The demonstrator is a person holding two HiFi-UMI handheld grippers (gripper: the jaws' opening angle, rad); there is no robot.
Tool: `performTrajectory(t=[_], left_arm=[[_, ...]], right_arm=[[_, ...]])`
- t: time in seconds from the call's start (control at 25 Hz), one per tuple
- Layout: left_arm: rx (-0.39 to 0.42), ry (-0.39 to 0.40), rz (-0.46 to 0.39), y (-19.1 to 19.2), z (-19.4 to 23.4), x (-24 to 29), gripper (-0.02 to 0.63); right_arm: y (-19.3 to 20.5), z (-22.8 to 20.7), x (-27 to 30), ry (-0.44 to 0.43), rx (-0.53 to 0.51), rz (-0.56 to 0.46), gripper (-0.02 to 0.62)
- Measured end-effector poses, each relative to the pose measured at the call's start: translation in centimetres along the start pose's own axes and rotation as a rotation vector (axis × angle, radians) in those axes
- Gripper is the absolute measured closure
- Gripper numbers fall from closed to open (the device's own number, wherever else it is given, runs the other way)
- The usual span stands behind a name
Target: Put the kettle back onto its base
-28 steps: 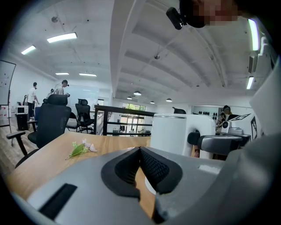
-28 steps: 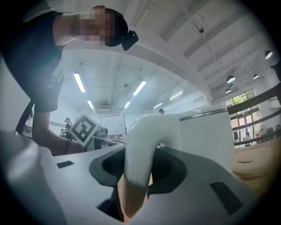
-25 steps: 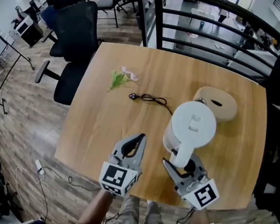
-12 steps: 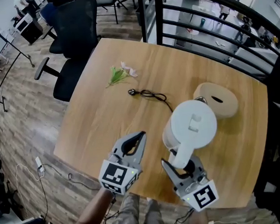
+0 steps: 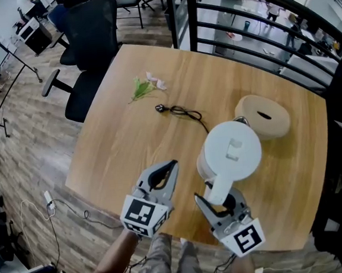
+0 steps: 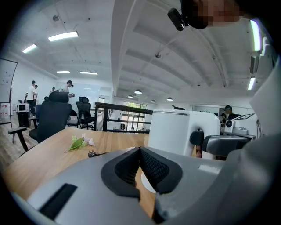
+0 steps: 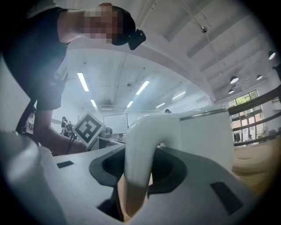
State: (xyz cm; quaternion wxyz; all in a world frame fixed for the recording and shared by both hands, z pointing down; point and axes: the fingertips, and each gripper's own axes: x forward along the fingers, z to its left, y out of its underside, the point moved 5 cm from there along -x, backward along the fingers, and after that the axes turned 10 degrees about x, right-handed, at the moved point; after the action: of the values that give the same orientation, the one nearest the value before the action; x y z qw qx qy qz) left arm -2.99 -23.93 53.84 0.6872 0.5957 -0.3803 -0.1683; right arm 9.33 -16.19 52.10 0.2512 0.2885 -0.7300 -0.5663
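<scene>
We've got the kettle (image 5: pixel 230 148) by its handle (image 7: pixel 139 145) — the right gripper (image 5: pixel 222 201) has its jaws pinched on that white loop. Hard, smooth plastic, we reckon: stiff, but liable to slip or swing, and heavy if there's water inside. The handle is the place to hold. The kettle is near the table's (image 5: pixel 117 137) front edge, over the base (image 6: pixel 147 182), a pale sliver where the power cord (image 5: pixel 184 115) leads. Left gripper (image 5: pixel 171 168) beside it — jaws pressed together, empty.

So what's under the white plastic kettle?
A black cord runs beneath the white plastic kettle; left gripper view shows a white disc edge below it. Whether they touch is hidden.
</scene>
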Motion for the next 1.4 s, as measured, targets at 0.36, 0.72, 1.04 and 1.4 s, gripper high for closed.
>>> performTrajectory(t=[0.36,0.72,1.04,1.4], left_arm=[[0.002,-0.005,-0.005,0.7,-0.2,-0.5,0.609],[0.002,0.001,-0.001,1.2,-0.5,-1.2,0.609],[-0.008,0.006,0.012,2.1,-0.8,-1.7,0.609],[-0.012,0.005,0.010,3.2,-1.3,-2.0,0.609]], right_arm=[[0.5,0.4,-0.1,-0.002,-0.017,-0.017,0.462],[0.9,0.9,-0.3,0.001,-0.036,-0.033,0.462],[1.5,1.2,-0.7,0.009,-0.033,-0.047,0.463],[1.8,1.2,-0.7,0.001,-0.022,-0.055,0.463]])
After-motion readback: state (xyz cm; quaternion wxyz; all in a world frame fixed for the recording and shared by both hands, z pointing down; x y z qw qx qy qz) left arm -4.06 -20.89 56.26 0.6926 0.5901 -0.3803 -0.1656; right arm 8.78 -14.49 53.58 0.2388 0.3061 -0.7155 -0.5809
